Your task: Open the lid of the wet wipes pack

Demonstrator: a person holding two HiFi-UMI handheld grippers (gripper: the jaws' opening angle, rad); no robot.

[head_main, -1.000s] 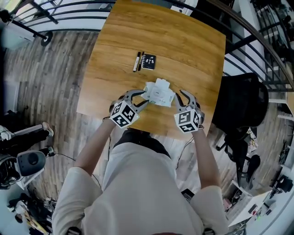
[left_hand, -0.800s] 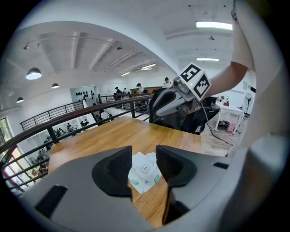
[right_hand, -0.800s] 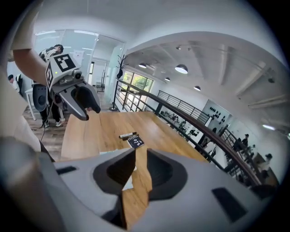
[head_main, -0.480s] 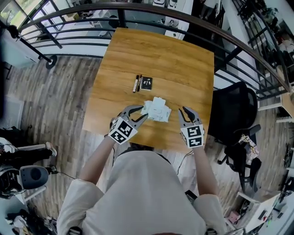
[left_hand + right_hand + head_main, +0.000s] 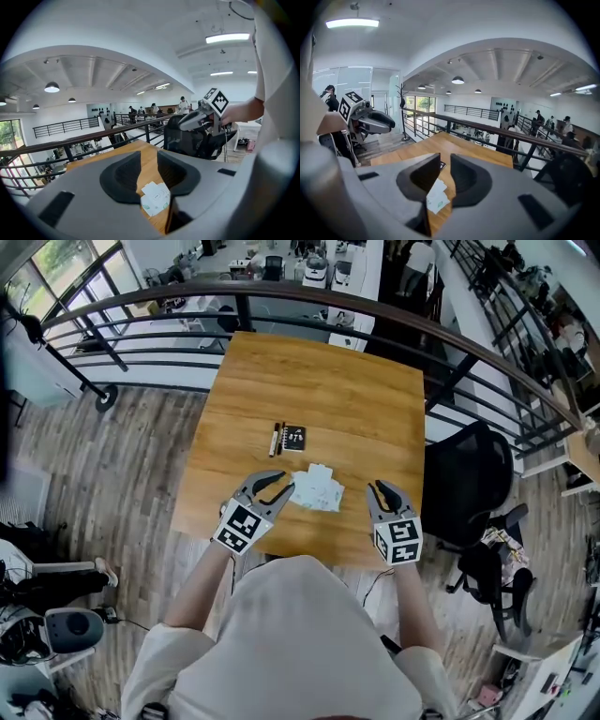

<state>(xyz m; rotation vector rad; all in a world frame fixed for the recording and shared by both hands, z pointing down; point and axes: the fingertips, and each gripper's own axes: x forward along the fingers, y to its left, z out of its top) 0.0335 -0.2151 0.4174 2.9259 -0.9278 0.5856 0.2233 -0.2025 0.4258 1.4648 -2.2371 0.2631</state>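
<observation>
Room: we look down on an upper-floor office, with a curved dark railing [image 5: 375, 315] round the far side of our spot.
Table: a light wooden table [image 5: 356, 399] whose near edge is right by us.
Chair: a black office chair [image 5: 469, 474] stands near the table's right side.
Left gripper [image 5: 281, 486]: its jaws are parted and empty, with the tips just beside the pack's left end (touching or not, we cannot tell).
Right gripper [image 5: 380, 488]: its jaws are parted by a narrower gap and hold nothing. It hovers to the right of the pack, clear of it.
Wet wipes pack [image 5: 316, 487]: it lies flat near the table's near edge, between our two grippers. Its long axis runs left to right, with the right end angled slightly toward us. We cannot tell whether the lid is up.
Black card [image 5: 295, 438]: it lies beyond the pack, toward the table's middle.
Marker [image 5: 276, 439]: it lies just beside the card's left edge, pointing away from us.
</observation>
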